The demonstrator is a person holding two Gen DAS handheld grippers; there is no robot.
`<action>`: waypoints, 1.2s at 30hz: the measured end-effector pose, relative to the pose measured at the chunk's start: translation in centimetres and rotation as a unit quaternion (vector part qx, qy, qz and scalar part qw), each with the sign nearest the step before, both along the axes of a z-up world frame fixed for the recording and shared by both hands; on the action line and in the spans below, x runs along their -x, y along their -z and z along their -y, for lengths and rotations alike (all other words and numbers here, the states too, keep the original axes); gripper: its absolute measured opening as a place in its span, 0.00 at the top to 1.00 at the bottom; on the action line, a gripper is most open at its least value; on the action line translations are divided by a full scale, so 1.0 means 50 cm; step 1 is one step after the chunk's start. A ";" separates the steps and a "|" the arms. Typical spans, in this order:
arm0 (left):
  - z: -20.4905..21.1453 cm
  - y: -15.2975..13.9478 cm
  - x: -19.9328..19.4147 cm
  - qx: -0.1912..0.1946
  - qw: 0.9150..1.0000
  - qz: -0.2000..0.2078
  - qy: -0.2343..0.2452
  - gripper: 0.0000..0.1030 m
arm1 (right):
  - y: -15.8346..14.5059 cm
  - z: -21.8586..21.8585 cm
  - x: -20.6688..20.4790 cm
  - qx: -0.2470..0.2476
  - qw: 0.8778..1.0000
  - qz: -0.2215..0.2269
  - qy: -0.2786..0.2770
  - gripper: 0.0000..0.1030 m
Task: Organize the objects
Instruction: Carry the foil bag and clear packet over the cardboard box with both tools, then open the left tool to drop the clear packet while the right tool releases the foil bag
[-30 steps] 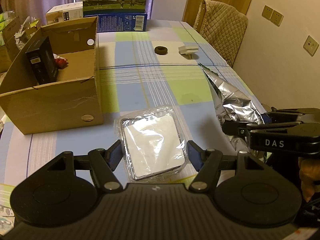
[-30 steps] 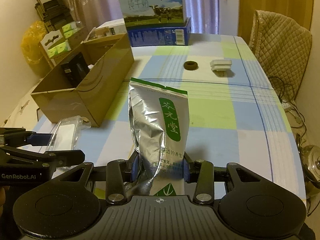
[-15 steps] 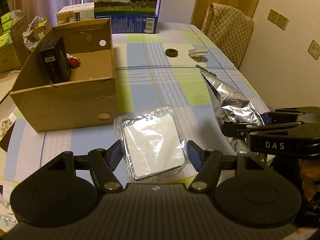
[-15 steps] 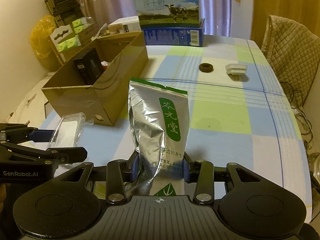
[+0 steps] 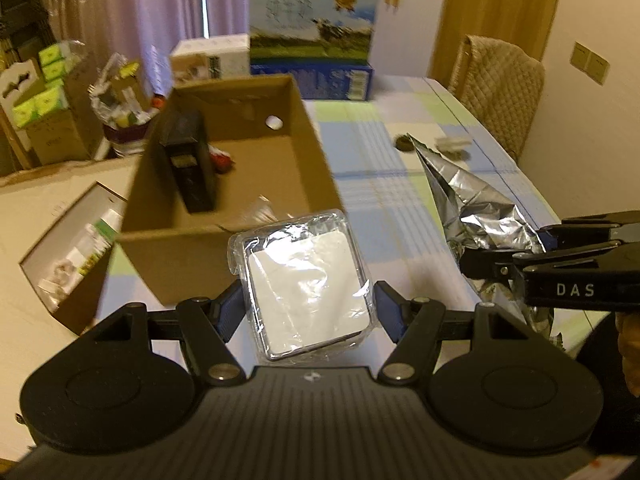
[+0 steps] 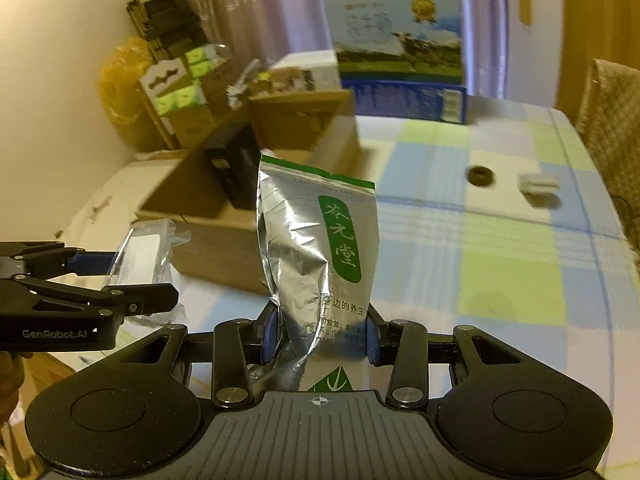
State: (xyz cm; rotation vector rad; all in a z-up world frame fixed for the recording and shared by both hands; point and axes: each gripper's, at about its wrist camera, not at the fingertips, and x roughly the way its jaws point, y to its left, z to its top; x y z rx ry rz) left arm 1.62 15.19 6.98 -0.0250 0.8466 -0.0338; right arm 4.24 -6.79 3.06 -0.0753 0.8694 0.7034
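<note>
Clamped between the blue pads of the left gripper (image 5: 307, 309), a flat white square sealed in crinkled clear plastic (image 5: 306, 282) is held at the near edge of an open cardboard box (image 5: 236, 184), its far corner overlapping the box's front wall in the left wrist view. To its right, the right gripper (image 6: 318, 338) pinches the lower end of a creased silver foil pouch (image 6: 316, 248) with a green label, carried upright, clear of the checked tablecloth (image 6: 500, 248).

Both items appear to be on their way to the box, which already holds a tall black carton (image 5: 190, 166) standing near its left wall and a small red object (image 5: 220, 162) behind it. The next move looks to call for clearing the front wall and lowering each item into the bare floor on the right.

Far across the table, a dark ring (image 6: 481, 176) and a small white block (image 6: 538, 188) await collection.
</note>
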 end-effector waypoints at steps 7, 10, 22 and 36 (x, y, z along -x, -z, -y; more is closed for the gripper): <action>-0.069 -0.046 -0.041 -0.018 1.000 0.011 -0.013 0.38 | -0.039 -0.103 -0.045 -0.007 0.999 0.019 -0.027 0.62; -0.091 -0.059 -0.061 -0.027 0.999 0.014 -0.013 0.38 | -0.052 -0.136 -0.068 -0.013 0.999 0.020 -0.033 0.62; -0.155 -0.068 -0.150 -0.018 1.000 0.014 -0.008 0.38 | -0.063 -0.213 -0.158 -0.021 0.999 0.018 -0.028 0.62; -0.200 -0.002 -0.250 0.013 1.000 0.002 -0.024 0.25 | -0.028 -0.233 -0.224 -0.023 1.000 -0.001 -0.011 0.62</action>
